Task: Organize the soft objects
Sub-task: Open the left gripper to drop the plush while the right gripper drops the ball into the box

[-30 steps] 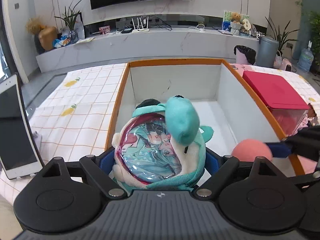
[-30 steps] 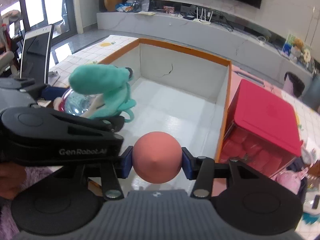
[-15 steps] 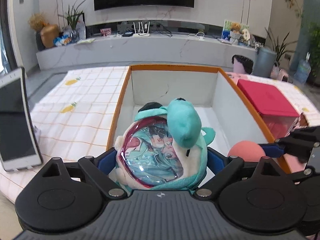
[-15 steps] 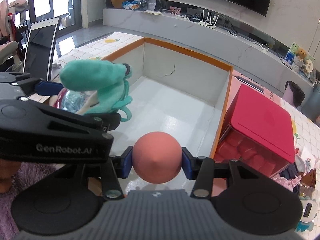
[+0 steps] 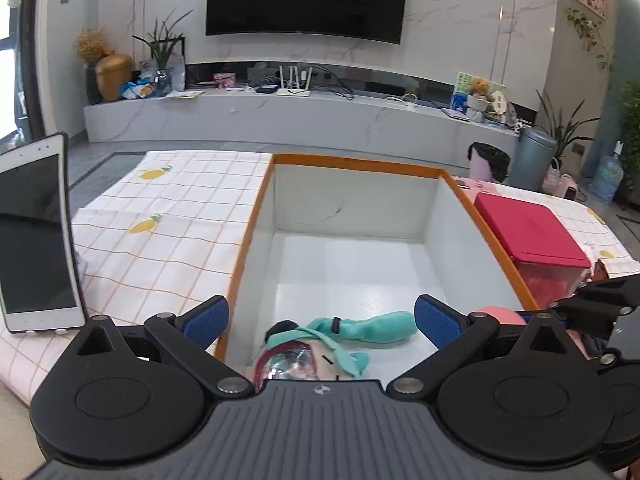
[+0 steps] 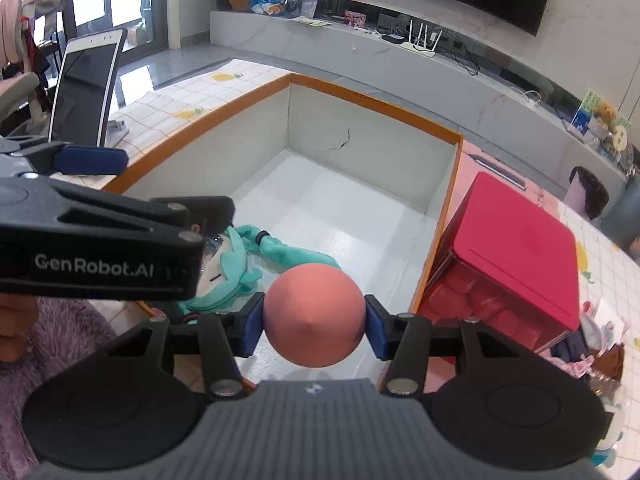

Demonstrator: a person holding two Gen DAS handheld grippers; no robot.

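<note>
A teal-haired plush doll (image 5: 320, 340) lies on the white floor of the orange-rimmed box (image 5: 360, 164), at its near end, also visible in the right wrist view as the plush doll (image 6: 240, 272). My left gripper (image 5: 320, 316) stands open above it, blue pads wide apart and touching nothing. My right gripper (image 6: 314, 322) is shut on a soft pink ball (image 6: 314, 314), held above the box's near right corner. The ball's edge (image 5: 498, 314) shows at the right in the left wrist view.
A red-lidded clear container (image 6: 508, 260) stands right of the box (image 6: 376, 96). A tablet on a stand (image 5: 34, 232) sits on the checked tablecloth (image 5: 160, 232) at left. Small toys (image 6: 600, 360) lie at the far right. A fuzzy purple sleeve (image 6: 48, 360) is at lower left.
My left gripper opened and let go of the plush doll, which dropped onto the box floor. The right gripper kept hold of the pink ball in the same place.
</note>
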